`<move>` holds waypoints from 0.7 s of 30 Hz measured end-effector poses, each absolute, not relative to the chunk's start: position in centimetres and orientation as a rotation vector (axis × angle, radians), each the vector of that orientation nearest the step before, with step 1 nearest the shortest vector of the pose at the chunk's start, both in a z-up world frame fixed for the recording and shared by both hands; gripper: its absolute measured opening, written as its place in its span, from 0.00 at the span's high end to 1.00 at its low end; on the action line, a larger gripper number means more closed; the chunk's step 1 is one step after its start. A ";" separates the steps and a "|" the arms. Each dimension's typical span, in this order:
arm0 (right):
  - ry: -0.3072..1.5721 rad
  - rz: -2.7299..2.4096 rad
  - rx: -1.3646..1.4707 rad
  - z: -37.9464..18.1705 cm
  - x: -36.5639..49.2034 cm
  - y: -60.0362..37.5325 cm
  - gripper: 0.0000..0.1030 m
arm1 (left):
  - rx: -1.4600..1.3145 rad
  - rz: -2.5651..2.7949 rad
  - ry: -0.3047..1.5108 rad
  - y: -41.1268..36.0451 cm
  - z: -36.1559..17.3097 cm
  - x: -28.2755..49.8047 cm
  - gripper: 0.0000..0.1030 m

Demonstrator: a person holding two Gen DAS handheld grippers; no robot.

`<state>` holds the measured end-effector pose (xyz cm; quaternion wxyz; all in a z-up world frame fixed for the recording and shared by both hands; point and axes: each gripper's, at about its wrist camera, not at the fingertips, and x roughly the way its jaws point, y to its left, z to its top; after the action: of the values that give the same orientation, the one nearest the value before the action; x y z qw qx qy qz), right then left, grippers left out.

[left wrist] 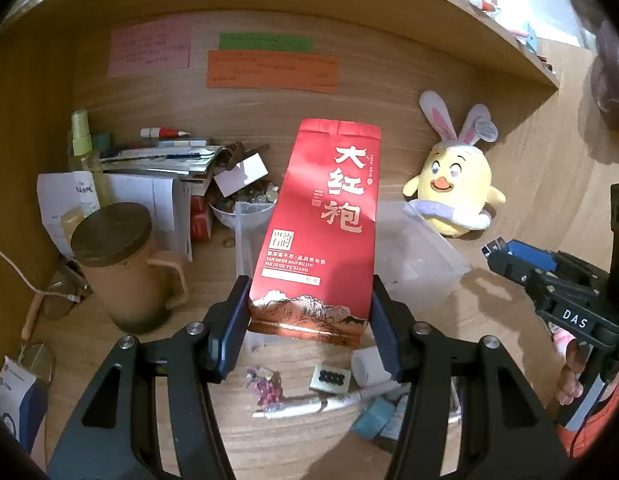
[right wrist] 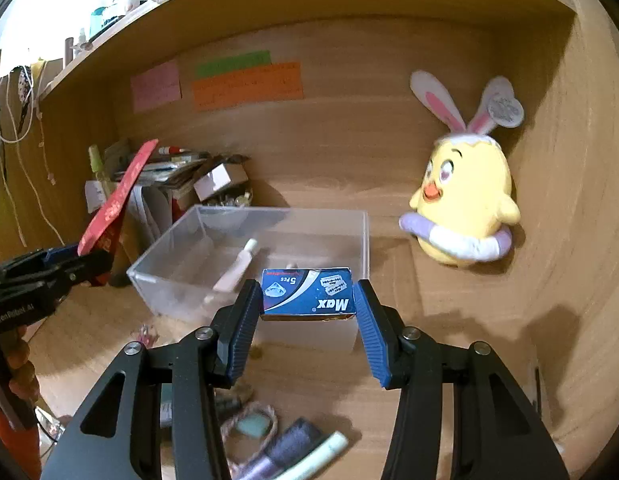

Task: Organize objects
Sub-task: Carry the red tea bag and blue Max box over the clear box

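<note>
My left gripper point(left wrist: 309, 308) is shut on a tall red tea packet point(left wrist: 325, 216) with gold Chinese characters, held upright above the desk. It also shows edge-on in the right wrist view point(right wrist: 117, 200). My right gripper point(right wrist: 307, 304) is shut on a small blue razor-blade box point(right wrist: 308, 294) marked "Max", held over the near wall of a clear plastic bin point(right wrist: 269, 216). The bin holds a white tube point(right wrist: 237, 268). In the left wrist view the bin point(left wrist: 421, 248) sits behind the packet, and the right gripper point(left wrist: 505, 258) is at the right.
A yellow chick plush point(right wrist: 465, 204) with bunny ears stands at the back right. A brown lidded jar point(left wrist: 121, 264), a spray bottle point(left wrist: 83, 148), stacked papers point(left wrist: 157, 160) and a bowl of coins point(left wrist: 241, 200) crowd the left. Pens, small bottles and a trinket point(left wrist: 265, 388) lie on the near desk.
</note>
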<state>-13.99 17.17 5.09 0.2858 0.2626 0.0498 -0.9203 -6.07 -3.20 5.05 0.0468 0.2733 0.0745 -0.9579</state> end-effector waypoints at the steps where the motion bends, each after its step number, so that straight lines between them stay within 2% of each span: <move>1: 0.133 -2.457 0.698 5.2 -14.2 17.0 0.57 | 0.834 -2.919 0.227 -3.3 5.1 -6.4 0.46; 21: 0.168 -2.387 0.783 4.8 -20.9 12.8 0.57 | 0.973 -2.851 0.235 -4.9 3.4 -12.4 0.46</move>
<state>-20.86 12.77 4.75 0.3068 0.2959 0.0634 -0.9024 -12.38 -4.88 3.35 0.0598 0.3213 0.0776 -0.9419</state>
